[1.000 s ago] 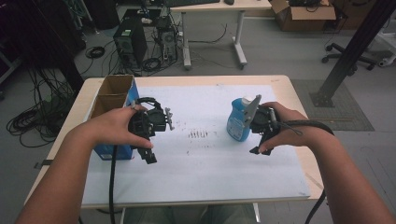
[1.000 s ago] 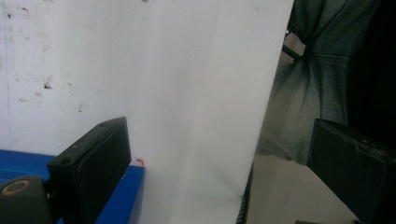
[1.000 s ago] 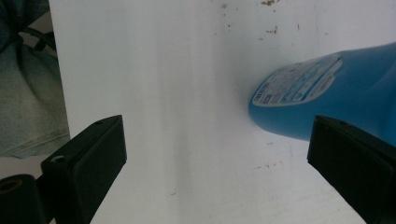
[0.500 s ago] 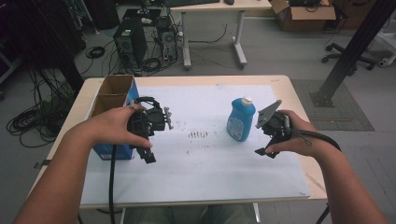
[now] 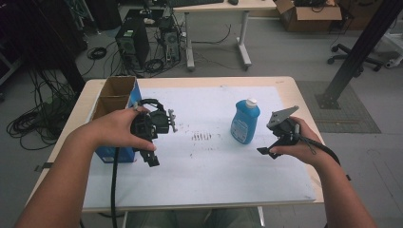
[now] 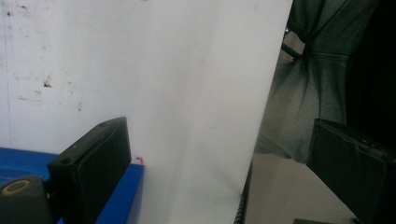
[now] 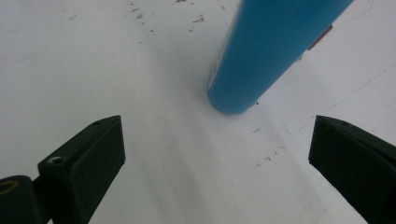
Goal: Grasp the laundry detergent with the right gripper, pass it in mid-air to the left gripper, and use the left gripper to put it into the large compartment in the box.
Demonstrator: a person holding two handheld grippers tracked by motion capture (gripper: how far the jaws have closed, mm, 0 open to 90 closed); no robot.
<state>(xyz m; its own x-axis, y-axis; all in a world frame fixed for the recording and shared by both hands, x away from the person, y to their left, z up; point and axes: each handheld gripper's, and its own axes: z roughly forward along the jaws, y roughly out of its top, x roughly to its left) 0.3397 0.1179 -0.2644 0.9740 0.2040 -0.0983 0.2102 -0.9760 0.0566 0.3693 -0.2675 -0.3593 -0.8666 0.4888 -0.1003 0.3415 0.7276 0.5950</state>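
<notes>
A blue bottle (image 5: 245, 121) with a white cap stands upright on the white mat (image 5: 209, 161), right of centre. My right gripper (image 5: 274, 141) hangs just right of it, a little apart, with the grey plate on top. In the right gripper view that gripper (image 7: 217, 128) is open, its jaws wide apart, and the bottle's base (image 7: 261, 56) rests on the mat ahead of them, untouched. My left gripper (image 5: 151, 154) hovers beside a blue cardboard box (image 5: 114, 102) at the mat's left. It (image 6: 219, 126) is open with nothing between its jaws.
The open-topped box (image 6: 116, 196) has two compartments and sits at the table's left edge. Small dark marks (image 5: 202, 137) dot the mat's middle. The left gripper view faces the table's near edge (image 6: 243, 205) and the person's dark clothing (image 6: 313, 84).
My right gripper has let go of the bottle and drawn back to the right. The bottle, tilted a second ago, now stands upright by itself. The left gripper has stayed put.
</notes>
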